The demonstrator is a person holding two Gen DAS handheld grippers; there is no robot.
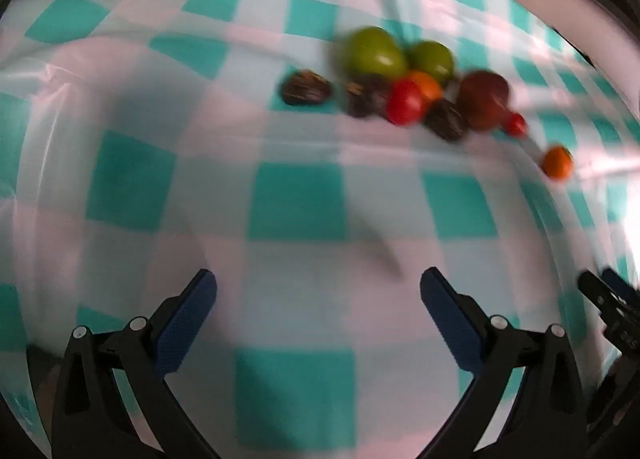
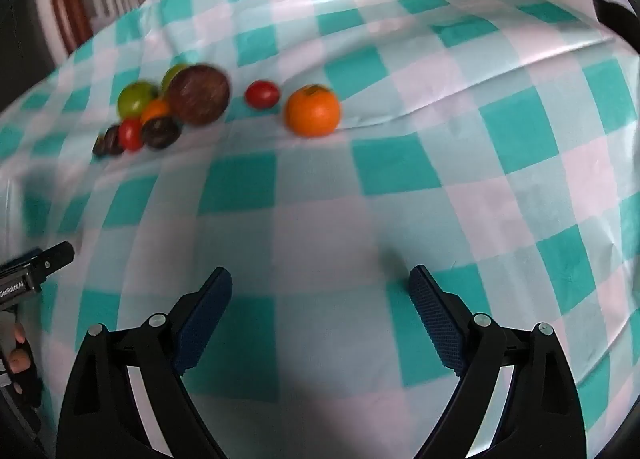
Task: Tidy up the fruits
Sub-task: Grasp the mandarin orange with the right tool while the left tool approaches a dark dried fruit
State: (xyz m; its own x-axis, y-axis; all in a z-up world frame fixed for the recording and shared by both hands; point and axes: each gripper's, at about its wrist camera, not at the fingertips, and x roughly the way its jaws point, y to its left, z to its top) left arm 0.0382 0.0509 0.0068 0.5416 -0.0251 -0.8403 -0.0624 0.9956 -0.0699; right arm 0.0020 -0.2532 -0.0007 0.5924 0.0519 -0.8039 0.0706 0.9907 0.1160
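1. The left gripper (image 1: 318, 313) and the right gripper (image 2: 320, 309) both have their fingers spread wide and hold nothing.
2. The fruits sit far away on the checked cloth (image 2: 400, 219), most in a pile (image 2: 160, 111).
3. The orange (image 2: 312, 111) sits alone to the right, near the small red one (image 2: 262, 94).
4. I think it is best to reach slowly, put the fingers on both sides of one fruit, and squeeze softly so it does not roll.

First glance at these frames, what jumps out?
A pile of fruit lies on the teal-checked tablecloth, with a big brown fruit on its right edge. A lone orange sits apart to the right. Both the left gripper and right gripper hover short of the fruit, jaws wide open.
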